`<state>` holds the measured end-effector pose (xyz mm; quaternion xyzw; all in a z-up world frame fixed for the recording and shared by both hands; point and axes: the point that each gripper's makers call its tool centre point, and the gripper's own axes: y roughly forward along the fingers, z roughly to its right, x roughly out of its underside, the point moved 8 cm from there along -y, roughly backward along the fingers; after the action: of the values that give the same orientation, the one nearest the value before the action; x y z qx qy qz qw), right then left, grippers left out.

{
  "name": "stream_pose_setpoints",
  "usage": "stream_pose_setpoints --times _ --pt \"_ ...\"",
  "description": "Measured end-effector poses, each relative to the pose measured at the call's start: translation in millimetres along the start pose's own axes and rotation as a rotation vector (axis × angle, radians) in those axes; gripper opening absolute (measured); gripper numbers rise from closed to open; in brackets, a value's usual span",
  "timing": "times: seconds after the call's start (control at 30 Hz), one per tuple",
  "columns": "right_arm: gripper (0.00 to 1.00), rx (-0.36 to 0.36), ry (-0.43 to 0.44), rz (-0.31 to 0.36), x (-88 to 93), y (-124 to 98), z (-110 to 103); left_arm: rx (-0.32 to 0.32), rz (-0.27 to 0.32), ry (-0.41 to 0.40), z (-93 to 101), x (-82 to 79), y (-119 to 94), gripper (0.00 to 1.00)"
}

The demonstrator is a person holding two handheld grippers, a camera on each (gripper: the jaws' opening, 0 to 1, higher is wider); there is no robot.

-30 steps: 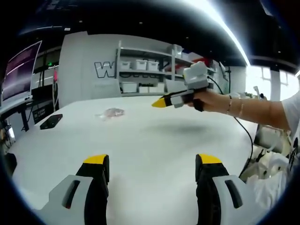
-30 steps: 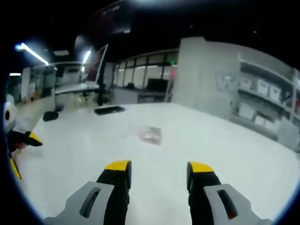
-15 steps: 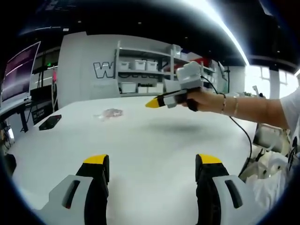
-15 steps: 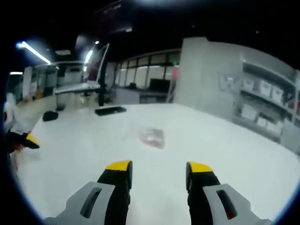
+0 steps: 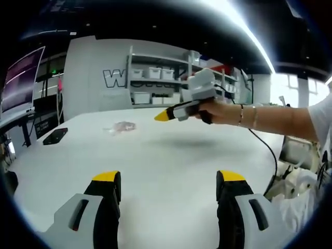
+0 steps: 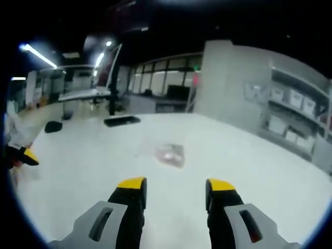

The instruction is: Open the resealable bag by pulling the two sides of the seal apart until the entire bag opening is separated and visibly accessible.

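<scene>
We have one bag (image 5: 122, 126) out on the white table (image 5: 171, 166), lying flat and well ahead of our left gripper (image 5: 168, 179), a little left of centre in the left gripper view. It looks clear, with something pinkish inside; whether the seal is closed, we cannot tell from here. Nothing is touching it.

Our left gripper's two yellow-tipped jaws stand wide apart, with bare table between them, holding nothing.

Over in the right gripper view, the same bag (image 6: 170, 154) sits ahead of our right gripper (image 6: 173, 185), just above the gap between its jaws. Those two jaws are also spread, with nothing gripped.

From the left gripper view we catch the right gripper (image 5: 162, 116) coming in from the right, held up above the table in a hand (image 5: 215, 110), its yellow tip pointing toward the bag and near it but apart from it. A shadow lies on the table beneath. Two bracelets (image 5: 247, 115) circle the wrist, and a cable (image 5: 270, 150) trails down from it.

At the left edge of the right gripper view, one yellow tip of the left gripper (image 6: 25, 156) peeks in.

One dark flat device (image 5: 54, 136) rests on the table near its far left edge. Shelves (image 5: 155, 78) with white bins stand behind.
</scene>
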<state>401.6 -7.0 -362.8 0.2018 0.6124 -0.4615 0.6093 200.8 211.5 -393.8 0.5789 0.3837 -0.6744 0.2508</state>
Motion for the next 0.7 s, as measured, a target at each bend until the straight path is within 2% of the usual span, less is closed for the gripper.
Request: stream_pose_setpoints --times 0.23,0.7 --pt "0.44 -0.007 -0.027 -0.005 -2.1 4.2 -1.5 -0.004 0.004 0.005 -1.0 -1.7 -1.1 0.74" --pt "0.42 -0.016 -0.026 -0.020 -1.3 21.6 -0.9 -0.011 0.007 0.008 -4.7 -3.0 -4.0 0.74"
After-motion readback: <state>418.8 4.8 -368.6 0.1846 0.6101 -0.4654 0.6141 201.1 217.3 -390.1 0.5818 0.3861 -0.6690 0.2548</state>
